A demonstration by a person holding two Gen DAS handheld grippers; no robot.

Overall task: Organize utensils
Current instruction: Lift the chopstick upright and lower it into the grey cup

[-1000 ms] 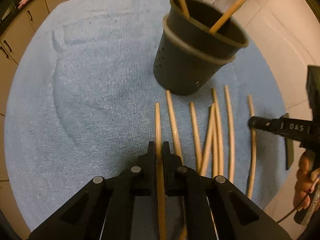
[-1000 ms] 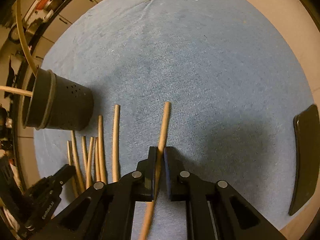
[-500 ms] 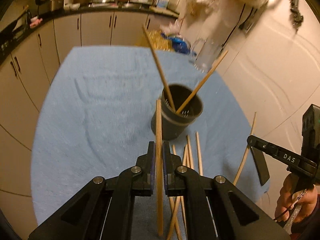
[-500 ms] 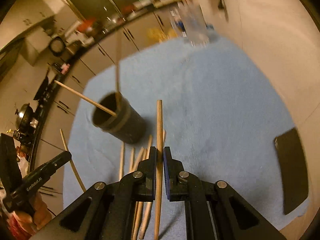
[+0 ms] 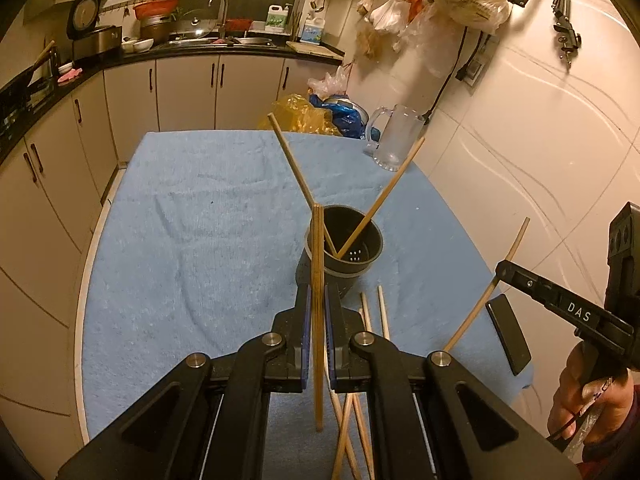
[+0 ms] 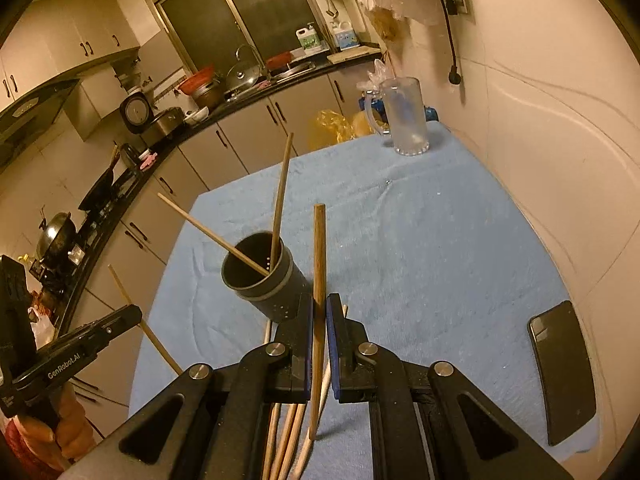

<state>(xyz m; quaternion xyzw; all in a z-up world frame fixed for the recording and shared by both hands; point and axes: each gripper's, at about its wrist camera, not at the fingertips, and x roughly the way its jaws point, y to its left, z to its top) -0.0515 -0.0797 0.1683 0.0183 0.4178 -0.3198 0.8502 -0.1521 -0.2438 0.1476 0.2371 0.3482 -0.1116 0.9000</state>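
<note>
1. The dark utensil cup (image 5: 340,254) stands upright on the blue towel (image 5: 192,240) that covers the bench; two chopsticks (image 5: 298,178) lean out of it, crossing inside.
2. The left tool (image 5: 316,320) is clenched on a wooden chopstick (image 5: 318,280), lifted above the towel, its tip overlapping the cup's near rim in the left wrist view.
3. The right tool (image 6: 318,332) is clenched on another chopstick (image 6: 319,264), raised just to the right of the cup (image 6: 260,276).
4. Loose chopsticks (image 5: 376,312) lie on the towel just in front of the cup, some crossing one another beneath the tools.
5. A black phone (image 6: 564,368) lies flat near the towel's right edge, well apart from the cup.
6. A clear glass mug (image 6: 404,116) stands at the far right corner, by the tiled wall (image 6: 560,120).
</note>
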